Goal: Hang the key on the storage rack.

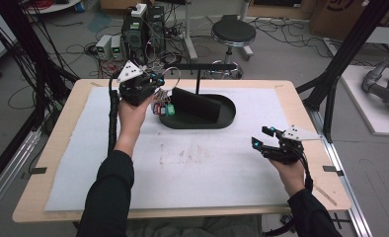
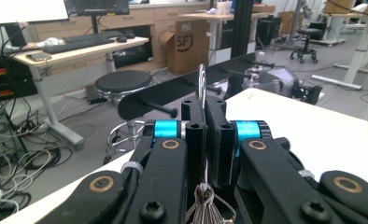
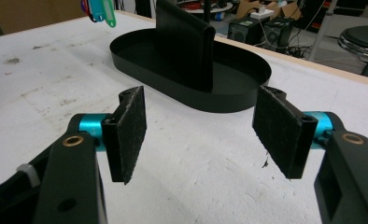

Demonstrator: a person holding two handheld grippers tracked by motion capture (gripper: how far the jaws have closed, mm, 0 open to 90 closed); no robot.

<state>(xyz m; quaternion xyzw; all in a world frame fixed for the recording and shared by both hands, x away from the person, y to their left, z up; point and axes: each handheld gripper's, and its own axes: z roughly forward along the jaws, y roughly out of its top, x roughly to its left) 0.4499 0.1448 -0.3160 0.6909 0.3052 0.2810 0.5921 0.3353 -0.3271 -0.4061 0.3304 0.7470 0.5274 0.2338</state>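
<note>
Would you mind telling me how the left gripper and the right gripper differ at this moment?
The left gripper is shut on a metal key ring with coloured tags hanging below it; the right gripper is open and holds nothing. The left one is raised beside the black stand, near its peg bar; the right one sits low over the white mat, apart from the stand. Both have black jaws with blue fittings.

A silver key ring with green, blue and red tags is seen beside a black oval tray. A white mat, stained brownish, is laid on the pale wooden table; black jaws are marked by cyan joints.
</note>
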